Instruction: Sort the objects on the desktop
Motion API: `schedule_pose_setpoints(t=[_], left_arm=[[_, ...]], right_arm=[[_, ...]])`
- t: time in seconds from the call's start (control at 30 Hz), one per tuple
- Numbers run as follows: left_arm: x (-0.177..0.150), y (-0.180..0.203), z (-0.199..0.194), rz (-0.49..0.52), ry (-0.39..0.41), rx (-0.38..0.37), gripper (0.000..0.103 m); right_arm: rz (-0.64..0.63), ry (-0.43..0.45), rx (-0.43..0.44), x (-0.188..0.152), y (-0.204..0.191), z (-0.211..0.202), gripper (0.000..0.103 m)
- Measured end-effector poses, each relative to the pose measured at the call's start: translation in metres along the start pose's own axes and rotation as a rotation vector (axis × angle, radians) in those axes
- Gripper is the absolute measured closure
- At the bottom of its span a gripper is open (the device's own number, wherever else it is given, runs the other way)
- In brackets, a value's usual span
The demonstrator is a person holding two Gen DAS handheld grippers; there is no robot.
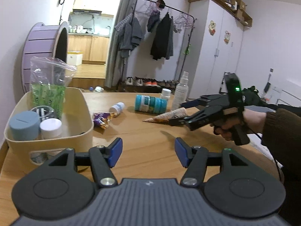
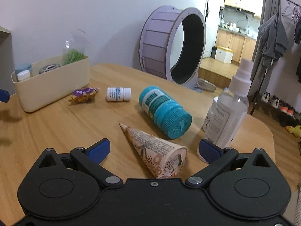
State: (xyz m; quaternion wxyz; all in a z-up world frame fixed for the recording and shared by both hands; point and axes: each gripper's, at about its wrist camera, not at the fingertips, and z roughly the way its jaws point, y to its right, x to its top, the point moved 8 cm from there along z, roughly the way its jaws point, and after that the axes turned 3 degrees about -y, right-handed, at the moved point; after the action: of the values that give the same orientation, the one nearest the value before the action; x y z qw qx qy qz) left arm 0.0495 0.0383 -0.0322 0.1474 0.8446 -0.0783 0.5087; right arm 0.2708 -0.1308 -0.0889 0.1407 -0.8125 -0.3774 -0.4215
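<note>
A printed paper cone (image 2: 150,146) (image 1: 167,115) lies on the wooden table between the open fingers of my right gripper (image 2: 155,149) (image 1: 179,111), wide end toward the camera. Beyond it lie a teal bottle (image 2: 165,111) (image 1: 150,103), a small white pill bottle (image 2: 118,93) (image 1: 117,108) and a purple snack packet (image 2: 83,94) (image 1: 103,119). A clear spray bottle (image 2: 229,111) (image 1: 181,90) stands at the right. My left gripper (image 1: 148,153) hangs open and empty over bare table beside the beige bin (image 1: 84,130) (image 2: 52,88).
The bin holds a blue-grey jar (image 1: 24,125), a white-capped jar (image 1: 50,128) and a plastic bag of green items (image 1: 49,86). A white bottle (image 1: 165,94) stands behind the teal one. A purple cat wheel (image 2: 169,45) stands past the table's far edge.
</note>
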Motion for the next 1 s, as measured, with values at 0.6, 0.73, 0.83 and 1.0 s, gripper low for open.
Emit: schedule_pose_setpoints(t=[0.6, 0.73, 0.83, 1.0], left_arm=[[-0.003, 0.005, 0.001, -0.002, -0.019, -0.032, 0.04], [-0.01, 0.012, 0.004, 0.038, -0.055, -0.052, 0.039], [-0.016, 0.021, 0.007, 0.076, -0.081, -0.085, 0.039], [-0.026, 0.033, 0.01, 0.125, -0.111, -0.137, 0.039]], right_arm=[[-0.051, -0.095, 0.355, -0.028, -0.057, -0.044, 0.054], [-0.146, -0.119, 0.511, -0.04, -0.093, -0.069, 0.054], [-0.209, -0.119, 0.551, -0.044, -0.114, -0.08, 0.052], [-0.213, -0.099, 0.532, -0.04, -0.119, -0.092, 0.024]])
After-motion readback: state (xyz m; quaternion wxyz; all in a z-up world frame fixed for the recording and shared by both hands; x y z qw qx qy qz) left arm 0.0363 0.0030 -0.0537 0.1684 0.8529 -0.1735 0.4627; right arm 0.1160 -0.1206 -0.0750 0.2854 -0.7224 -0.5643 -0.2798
